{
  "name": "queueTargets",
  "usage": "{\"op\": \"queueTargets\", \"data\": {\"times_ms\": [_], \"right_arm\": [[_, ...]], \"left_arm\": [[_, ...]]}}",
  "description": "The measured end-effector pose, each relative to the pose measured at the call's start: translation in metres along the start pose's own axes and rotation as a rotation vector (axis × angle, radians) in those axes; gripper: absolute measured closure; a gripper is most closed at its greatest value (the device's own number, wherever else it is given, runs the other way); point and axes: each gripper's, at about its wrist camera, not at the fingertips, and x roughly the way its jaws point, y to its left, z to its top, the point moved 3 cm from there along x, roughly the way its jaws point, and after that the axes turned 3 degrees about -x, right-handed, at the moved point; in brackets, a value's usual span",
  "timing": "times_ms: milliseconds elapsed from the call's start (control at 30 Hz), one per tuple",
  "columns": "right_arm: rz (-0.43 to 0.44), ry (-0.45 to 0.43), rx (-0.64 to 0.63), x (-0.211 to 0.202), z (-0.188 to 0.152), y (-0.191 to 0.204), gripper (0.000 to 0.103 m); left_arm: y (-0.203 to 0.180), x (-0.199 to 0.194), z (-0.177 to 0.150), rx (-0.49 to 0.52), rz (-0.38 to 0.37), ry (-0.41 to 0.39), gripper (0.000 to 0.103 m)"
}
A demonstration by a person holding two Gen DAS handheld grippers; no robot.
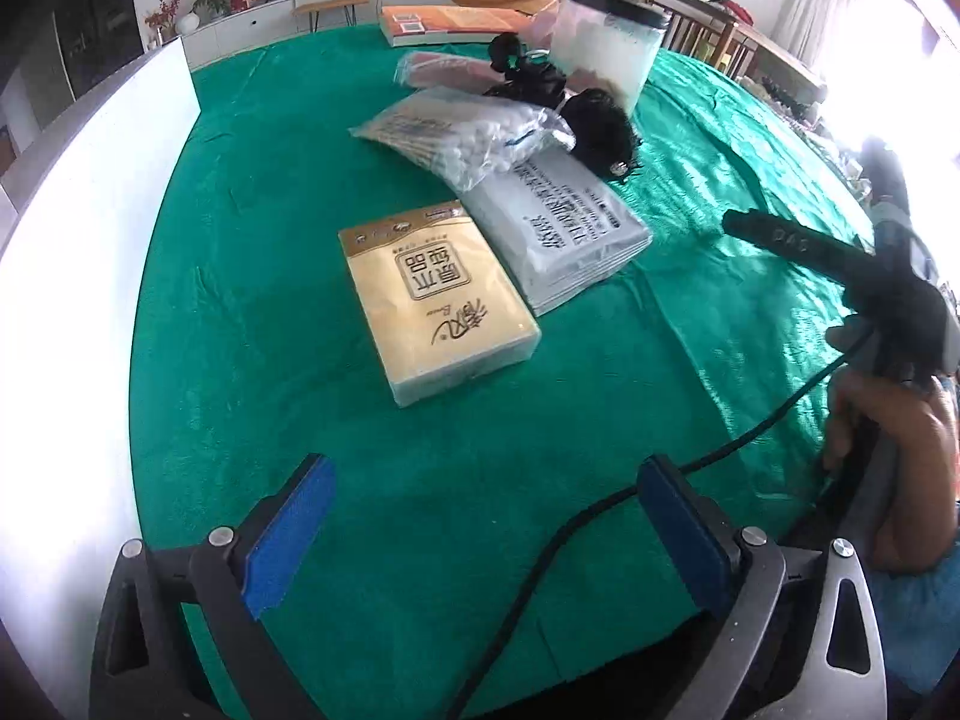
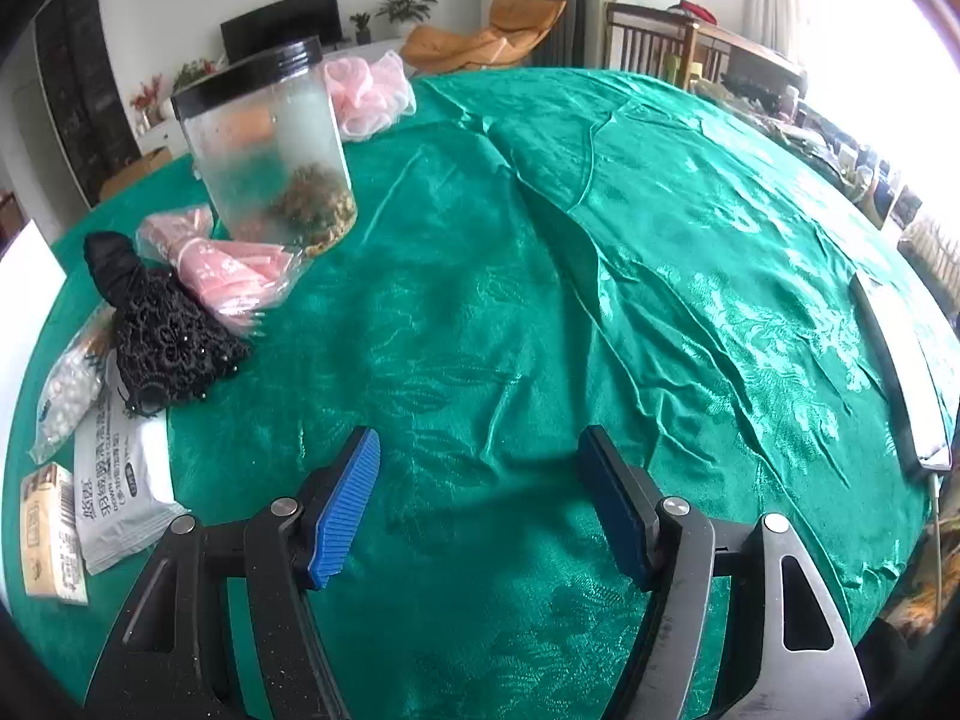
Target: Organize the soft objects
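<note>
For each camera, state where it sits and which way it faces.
Left wrist: on the open left gripper, angled down at the beige tissue pack; shows the other hand.
Right wrist: on the open right gripper, angled down at bare green tablecloth.
Shared: clear black-lidded jar, black lace pouch.

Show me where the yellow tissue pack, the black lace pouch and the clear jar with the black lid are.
yellow tissue pack (image 1: 435, 306), left wrist view, middle of its printed top face.
black lace pouch (image 2: 171, 345), right wrist view, middle of the lace body.
clear jar (image 2: 270, 162), right wrist view, its frosted side wall.
</note>
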Motion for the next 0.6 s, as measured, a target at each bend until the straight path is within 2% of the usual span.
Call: {"op": "queueTargets", "data": {"times_ms": [67, 200, 300, 400, 500, 600], "right_arm": [[-0.013, -0.003, 0.004, 0.0, -0.001, -0.003, 0.027], [-0.036, 0.002, -0.004, 0.006, 0.001, -0.001, 0.024], [-0.036, 0.002, -0.006, 0.005, -0.001, 0.001, 0.023], [-0.039, 0.002, -0.007, 0.005, -0.003, 0.003, 0.023], [-0.038, 0.002, -0.007, 0.005, -0.003, 0.003, 0.023], [-0.037, 0.002, -0.006, 0.005, -0.003, 0.003, 0.022]], "left_arm": [[-0.001, 0.007, 0.011, 0.014, 0.037, -0.066, 0.003], [0.006, 0.031, 0.054, -0.008, 0.087, -0.087, 0.0], [0.023, 0.044, 0.088, -0.09, -0.004, -0.118, 0.0], [0.033, 0.055, 0.118, -0.165, -0.003, -0.124, 0.0], [0.036, 0.061, 0.131, -0.142, -0.019, -0.139, 0.0], [0.038, 0.058, 0.123, -0.137, -0.019, -0.171, 0.0]]}}
